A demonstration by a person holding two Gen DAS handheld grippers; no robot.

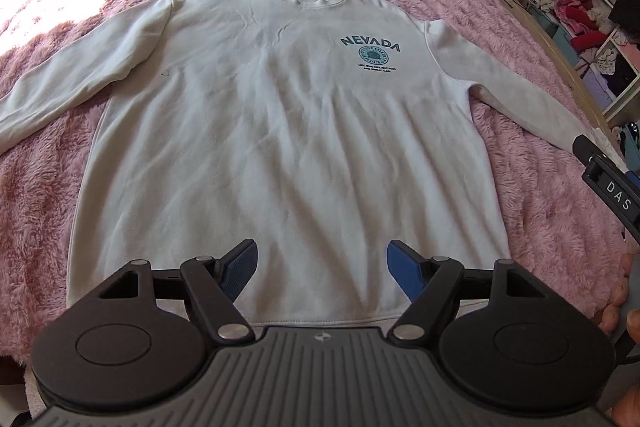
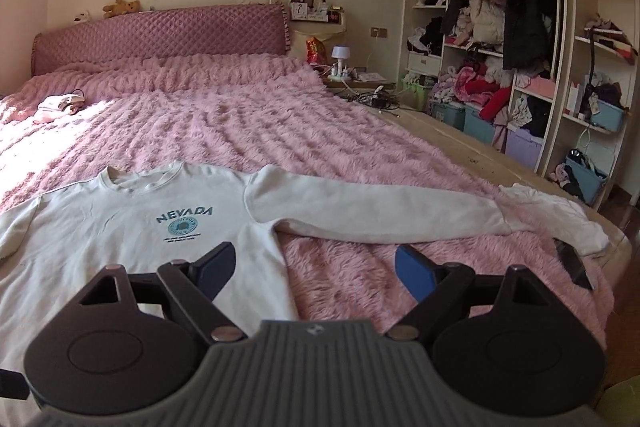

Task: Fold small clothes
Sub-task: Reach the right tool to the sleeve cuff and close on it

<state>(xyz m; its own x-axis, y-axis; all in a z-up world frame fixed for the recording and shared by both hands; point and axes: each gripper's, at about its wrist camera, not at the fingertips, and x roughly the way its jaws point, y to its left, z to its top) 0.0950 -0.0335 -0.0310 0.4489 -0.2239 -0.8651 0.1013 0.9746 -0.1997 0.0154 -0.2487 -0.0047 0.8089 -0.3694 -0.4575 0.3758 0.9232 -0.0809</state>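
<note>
The white long-sleeved sweatshirt [image 1: 280, 131] lies flat on the fluffy pink blanket [image 1: 540, 211]. My left gripper [image 1: 322, 263] and right gripper [image 2: 316, 267] are both spread, holding nothing. I fear pinching blanket pile with the hem.

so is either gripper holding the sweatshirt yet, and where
Nothing is held. The left gripper is open above the sweatshirt near its hem; the right gripper is open over its side edge.
</note>
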